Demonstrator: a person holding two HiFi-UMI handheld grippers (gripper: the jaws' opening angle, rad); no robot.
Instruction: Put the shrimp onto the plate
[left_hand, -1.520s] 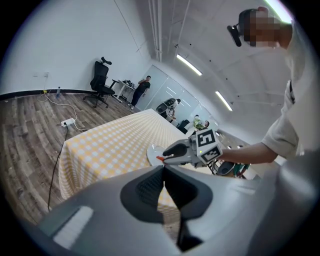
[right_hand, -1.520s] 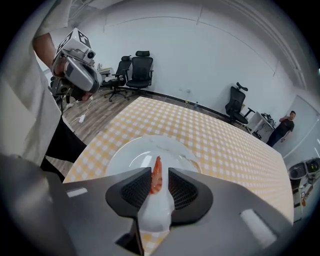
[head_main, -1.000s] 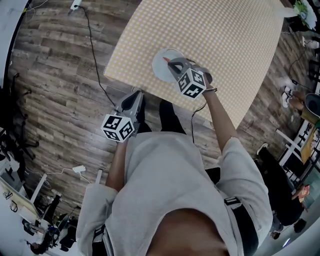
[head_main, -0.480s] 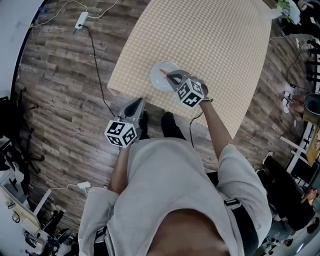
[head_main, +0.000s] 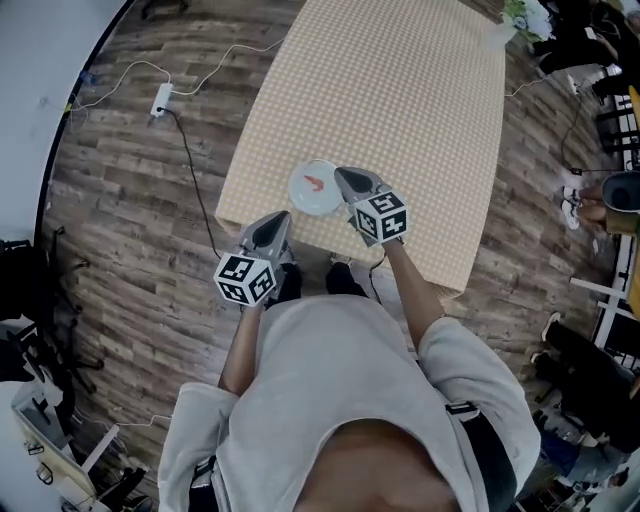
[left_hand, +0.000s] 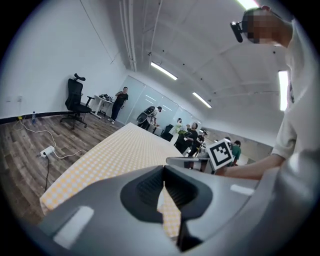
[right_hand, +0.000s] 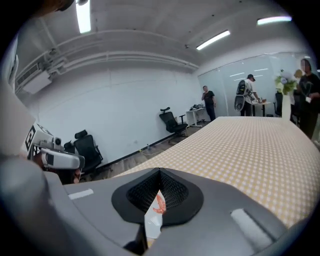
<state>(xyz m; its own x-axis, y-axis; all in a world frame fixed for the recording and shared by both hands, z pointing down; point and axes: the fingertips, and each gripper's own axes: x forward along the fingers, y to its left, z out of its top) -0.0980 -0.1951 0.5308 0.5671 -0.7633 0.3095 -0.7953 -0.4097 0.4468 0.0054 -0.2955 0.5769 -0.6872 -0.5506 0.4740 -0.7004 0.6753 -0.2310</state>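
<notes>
Holding both grippers shut & empty: my right gripper (head_main: 346, 176) has its ribbed dark pads (right_hand: 172, 190) meeting at the tips w/ nothing between, and my left gripper (head_main: 274, 219) the same. Shells are smooth matte grey, rounded. The shrimp (head_main: 314, 183) is a small curved orange-red piece. It lies on the round, smooth white plate (head_main: 299, 199), just ahead of & below the right gripper's tips and apart from them. The plate sits on a yellow-white checked cloth (head_main: 400, 90), just beyond the left gripper.
</notes>
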